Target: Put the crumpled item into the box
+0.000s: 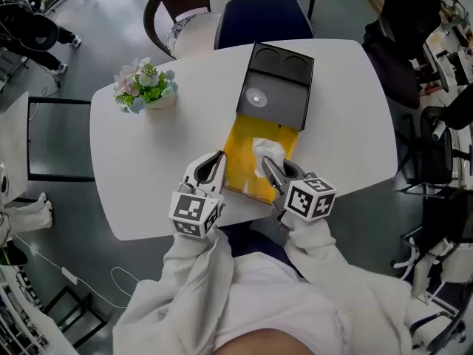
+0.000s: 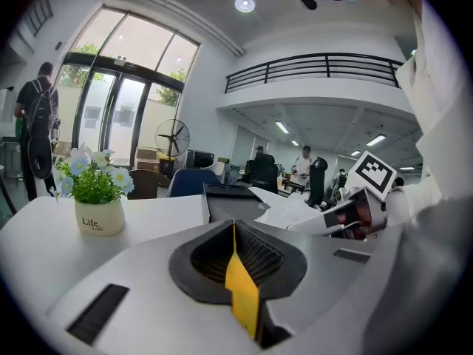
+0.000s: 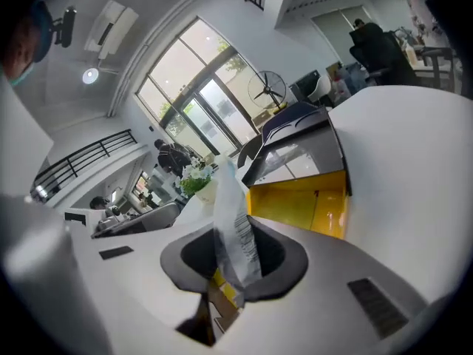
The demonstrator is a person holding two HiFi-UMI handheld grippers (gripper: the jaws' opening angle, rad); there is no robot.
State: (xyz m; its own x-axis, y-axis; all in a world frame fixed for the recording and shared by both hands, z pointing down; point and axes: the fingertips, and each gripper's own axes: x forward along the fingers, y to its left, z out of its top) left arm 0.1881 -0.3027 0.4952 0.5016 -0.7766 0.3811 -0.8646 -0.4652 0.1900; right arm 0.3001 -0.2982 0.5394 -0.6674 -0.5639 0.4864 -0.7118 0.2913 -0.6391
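Observation:
A black box lies open on the white table (image 1: 140, 168), its black lid (image 1: 275, 87) folded back and its yellow inside (image 1: 242, 161) facing up. My right gripper (image 1: 269, 167) is shut on the crumpled white wrapper (image 1: 267, 151), which hangs over the yellow inside's near right part. In the right gripper view the wrapper (image 3: 235, 235) sticks up from between the jaws, in front of the yellow box (image 3: 310, 202). My left gripper (image 1: 219, 158) is at the box's near left edge, shut on a thin yellow flap (image 2: 242, 291). The left gripper view also shows the wrapper (image 2: 284, 211).
A small pot of flowers (image 1: 145, 89) stands at the table's far left. A blue chair (image 1: 262, 17) and a round chair (image 1: 185, 13) stand behind the table. The table's near edge runs just under both grippers. A person (image 2: 37, 135) stands by the glass doors.

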